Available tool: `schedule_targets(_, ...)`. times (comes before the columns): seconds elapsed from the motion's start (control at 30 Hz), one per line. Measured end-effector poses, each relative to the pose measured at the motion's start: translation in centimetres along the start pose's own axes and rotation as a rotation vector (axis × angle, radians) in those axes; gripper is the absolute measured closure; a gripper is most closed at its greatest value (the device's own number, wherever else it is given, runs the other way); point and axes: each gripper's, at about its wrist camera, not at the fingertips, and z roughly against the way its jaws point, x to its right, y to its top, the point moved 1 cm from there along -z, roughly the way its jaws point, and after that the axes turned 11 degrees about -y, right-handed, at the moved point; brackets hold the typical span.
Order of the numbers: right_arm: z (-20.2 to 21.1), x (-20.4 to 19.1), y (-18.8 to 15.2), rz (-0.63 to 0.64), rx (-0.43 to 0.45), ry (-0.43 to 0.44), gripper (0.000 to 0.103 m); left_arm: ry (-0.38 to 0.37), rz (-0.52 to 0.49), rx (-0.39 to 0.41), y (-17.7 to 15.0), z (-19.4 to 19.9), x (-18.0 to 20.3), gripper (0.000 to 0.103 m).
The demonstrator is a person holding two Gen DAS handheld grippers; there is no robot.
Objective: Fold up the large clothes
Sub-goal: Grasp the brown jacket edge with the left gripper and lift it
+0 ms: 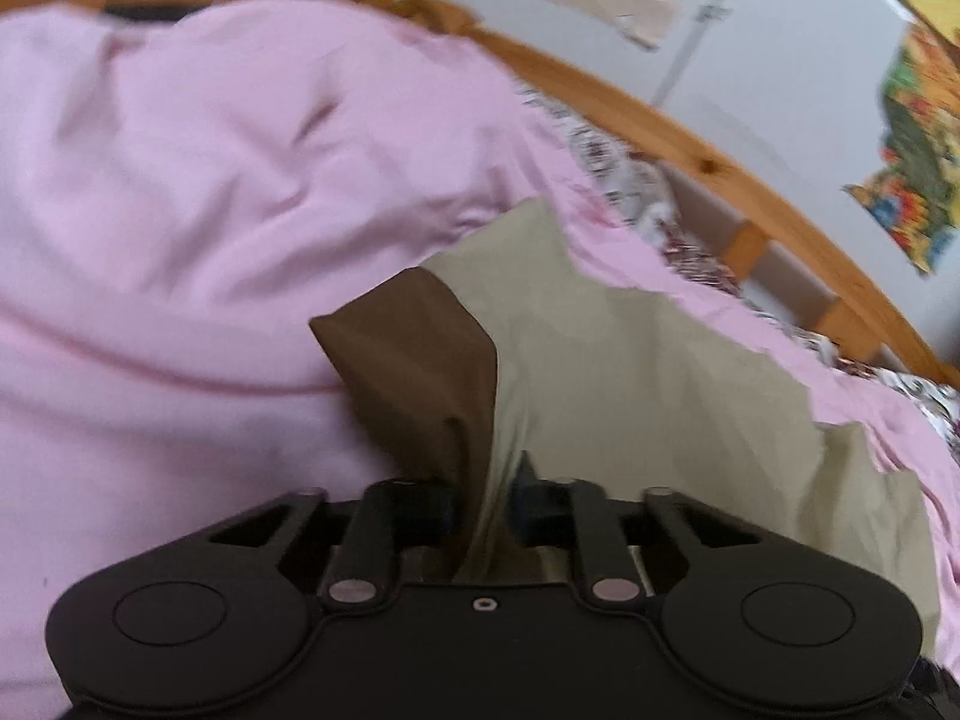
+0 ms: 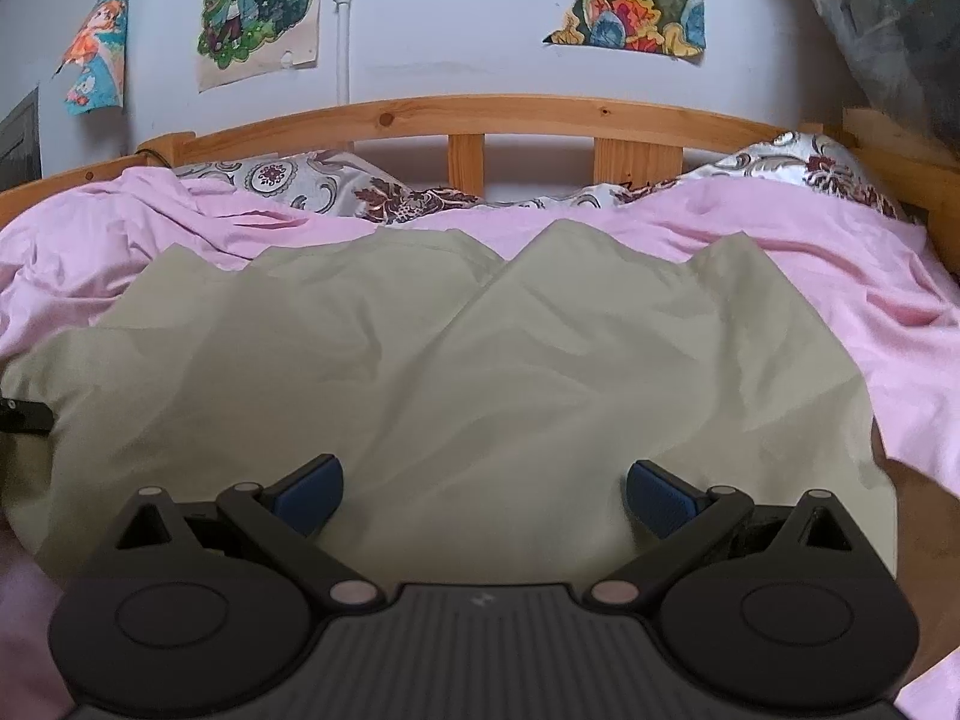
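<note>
A bed with a pink sheet (image 2: 840,276) carries the khaki garment (image 2: 420,360), spread wide across it and reaching under both grippers. The right gripper (image 2: 483,501) hovers over the near part of the cloth, fingers spread wide, holding nothing. The left gripper (image 1: 483,507) pinches a bunched fold of the garment, its brown underside (image 1: 414,360) turned up beside the fingers.
</note>
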Motion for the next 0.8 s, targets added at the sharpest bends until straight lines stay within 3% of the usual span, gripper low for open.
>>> schedule_targets(0.17,0.6,-0.7,0.4,0.1,0.042,-0.023,0.0,-0.143,-0.173,0.07,1.5,2.1,4.4,0.094)
schedule_targets(0.37,1.4,-0.8,0.7,0.159,0.072,-0.028,0.001,-0.437,-0.533,0.09,2.0,3.9,13.9,0.096)
schedule_targets(0.53,2.1,1.9,1.3,0.095,0.049,0.017,0.003,-0.654,-0.786,-0.064,0.5,2.6,20.9,0.096)
schedule_targets(0.7,3.5,5.7,0.5,0.103,0.026,0.009,0.004,-0.773,-0.814,-0.215,-1.3,-0.4,24.4,0.096)
schedule_targets(0.8,4.3,8.1,0.5,0.177,0.046,-0.08,0.007,-0.828,-0.824,-0.292,-2.8,-2.6,25.1,0.096)
